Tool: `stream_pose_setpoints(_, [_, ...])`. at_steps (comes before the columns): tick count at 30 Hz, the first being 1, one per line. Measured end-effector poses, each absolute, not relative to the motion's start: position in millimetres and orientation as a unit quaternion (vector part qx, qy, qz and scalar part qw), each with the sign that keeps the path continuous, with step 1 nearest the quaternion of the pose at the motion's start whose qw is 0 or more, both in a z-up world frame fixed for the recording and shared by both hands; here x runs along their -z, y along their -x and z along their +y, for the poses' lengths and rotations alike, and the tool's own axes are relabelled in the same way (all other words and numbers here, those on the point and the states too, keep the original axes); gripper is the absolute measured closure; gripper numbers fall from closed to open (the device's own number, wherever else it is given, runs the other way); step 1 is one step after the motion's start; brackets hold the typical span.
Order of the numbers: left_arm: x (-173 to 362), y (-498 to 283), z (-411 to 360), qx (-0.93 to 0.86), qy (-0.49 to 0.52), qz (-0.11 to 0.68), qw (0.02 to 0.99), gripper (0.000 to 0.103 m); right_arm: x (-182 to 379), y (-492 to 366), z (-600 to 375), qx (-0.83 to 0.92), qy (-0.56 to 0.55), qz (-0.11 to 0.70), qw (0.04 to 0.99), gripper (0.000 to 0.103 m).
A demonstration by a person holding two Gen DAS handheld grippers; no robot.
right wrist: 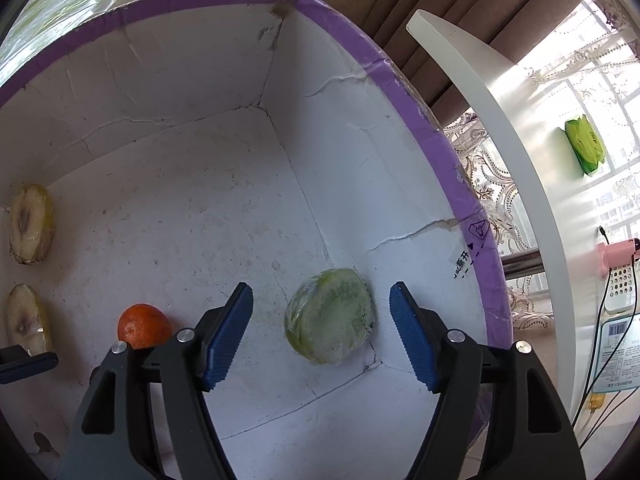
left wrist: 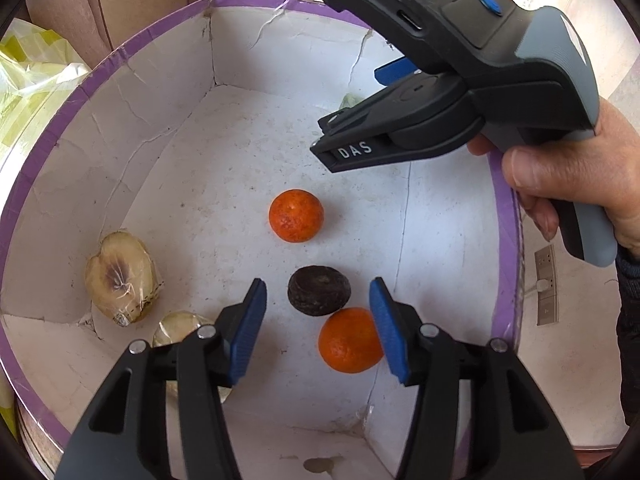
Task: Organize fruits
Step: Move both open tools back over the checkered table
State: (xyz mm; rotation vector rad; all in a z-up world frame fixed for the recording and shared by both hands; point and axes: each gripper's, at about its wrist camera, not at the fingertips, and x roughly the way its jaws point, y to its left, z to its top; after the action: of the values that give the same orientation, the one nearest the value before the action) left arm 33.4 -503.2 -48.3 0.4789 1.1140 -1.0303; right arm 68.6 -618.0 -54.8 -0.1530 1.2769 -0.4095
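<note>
We find the left gripper (left wrist: 318,330) pointing steeply down into the box (left wrist: 152,32), jaws spread with nothing pinched; a dark brown round fruit (left wrist: 319,290) lies on the floor between its blue pads, touching neither. Just behind the right-hand pad sits an orange (left wrist: 349,340), partly hidden by it and touching the dark fruit. Farther ahead of the tips, apart from both, a second orange (left wrist: 296,215) rests alone. Off to the left of the left pad we note two wrapped pale fruit halves, one upright against the wall (left wrist: 120,276), one (left wrist: 178,326) partly under the finger. The right gripper (right wrist: 322,334) also hangs with jaws parted and empty; a wrapped green round fruit (right wrist: 330,316) lies on the floor between its pads, near the box corner. Beyond the box rim to the right stands a white table (right wrist: 532,168).
</note>
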Motion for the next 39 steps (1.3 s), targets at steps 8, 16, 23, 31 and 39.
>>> stream_pose_setpoints(8, [33.0, -35.9, -487.1, 0.475, -0.166, 0.481, 0.718, 0.024, 49.7, -68.2, -623.9, 0.184, 0.049, 0.599, 0.778, 0.020])
stream_pose_setpoints(16, [-1.3, -43.0, -457.8, 0.472, -0.112, 0.425, 0.764, 0.024, 31.7, -69.2, -622.4, 0.191, 0.040, 0.589, 0.784, 0.016])
stream_pose_setpoints(23, [-43.7, -67.1, -406.3, 0.400, -0.099, 0.351, 0.841, 0.024, -19.2, -73.6, -597.8, 0.182, 0.004, 0.513, 0.839, 0.016])
stream_pose_setpoints(31, [-80.8, -101.5, -317.8, 0.298, -0.069, 0.301, 0.903, 0.023, -80.7, -88.1, -535.5, 0.158, -0.028, 0.407, 0.899, 0.016])
stream_pose_setpoints(39, [-92.6, -135.6, -214.7, 0.197, -0.020, 0.290, 0.936, 0.021, -87.2, -110.1, -470.4, 0.120, -0.052, 0.380, 0.916, 0.016])
